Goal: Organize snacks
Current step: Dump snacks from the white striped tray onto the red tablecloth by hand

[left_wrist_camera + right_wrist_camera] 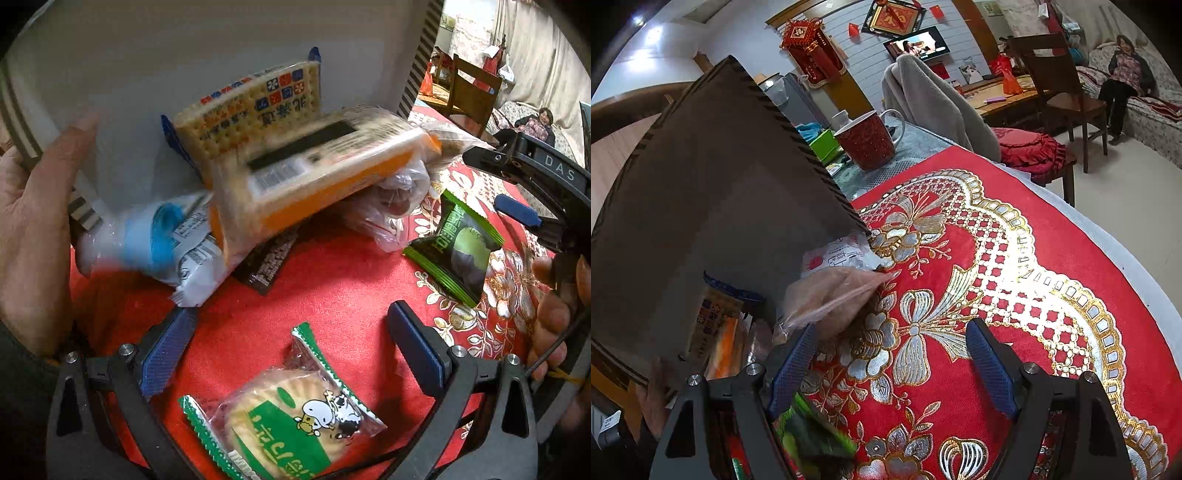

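Two grippers spread, empty: cow biscuit pack (295,417) lies between left gripper (291,350) fingers; green snack packet (812,439) by right gripper (890,354) left finger.

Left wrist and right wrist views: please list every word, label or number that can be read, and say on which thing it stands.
"DAS": on the right gripper.
Chinese characters, upside down, not surely readable: cracker packet.
Korean letters, not surely readable: dark green packet.
Barcode and print on the orange packet: blurred.
Cow biscuit packet: stylised, unreadable.
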A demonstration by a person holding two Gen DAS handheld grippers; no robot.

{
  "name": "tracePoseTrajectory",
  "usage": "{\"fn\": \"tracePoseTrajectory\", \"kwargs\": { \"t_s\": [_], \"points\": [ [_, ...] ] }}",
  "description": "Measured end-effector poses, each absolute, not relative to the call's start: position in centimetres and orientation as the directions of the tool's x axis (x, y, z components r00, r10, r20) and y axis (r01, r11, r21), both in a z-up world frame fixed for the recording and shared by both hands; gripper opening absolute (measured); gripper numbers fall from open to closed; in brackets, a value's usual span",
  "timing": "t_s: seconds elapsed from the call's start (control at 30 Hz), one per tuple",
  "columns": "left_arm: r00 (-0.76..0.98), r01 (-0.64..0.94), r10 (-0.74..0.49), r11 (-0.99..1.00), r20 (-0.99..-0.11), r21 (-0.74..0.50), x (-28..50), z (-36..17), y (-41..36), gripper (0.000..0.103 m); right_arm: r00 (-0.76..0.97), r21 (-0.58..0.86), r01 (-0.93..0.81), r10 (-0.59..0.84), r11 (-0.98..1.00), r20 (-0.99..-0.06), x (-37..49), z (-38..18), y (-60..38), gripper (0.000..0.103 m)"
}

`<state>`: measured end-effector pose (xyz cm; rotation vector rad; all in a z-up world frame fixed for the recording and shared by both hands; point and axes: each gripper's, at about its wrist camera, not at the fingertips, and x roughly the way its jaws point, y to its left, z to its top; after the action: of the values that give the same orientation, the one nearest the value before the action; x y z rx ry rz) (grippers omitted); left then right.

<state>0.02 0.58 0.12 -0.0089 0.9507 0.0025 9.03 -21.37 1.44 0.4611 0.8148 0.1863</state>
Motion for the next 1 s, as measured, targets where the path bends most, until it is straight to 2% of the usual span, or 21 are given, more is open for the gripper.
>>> {"fn": "tracePoseTrajectory", "kwargs": {
  "t_s": [1.0],
  "points": [
    [0.582, -0.006, -0.001, 1.000, -0.813, -0.005, -0.11, -0.29, -0.31, 0.103, 0.680, 0.470, 0.012, 0.337, 0.883, -0.651, 9.29, 1.43, -21.74, 0.081]
  ]
}}
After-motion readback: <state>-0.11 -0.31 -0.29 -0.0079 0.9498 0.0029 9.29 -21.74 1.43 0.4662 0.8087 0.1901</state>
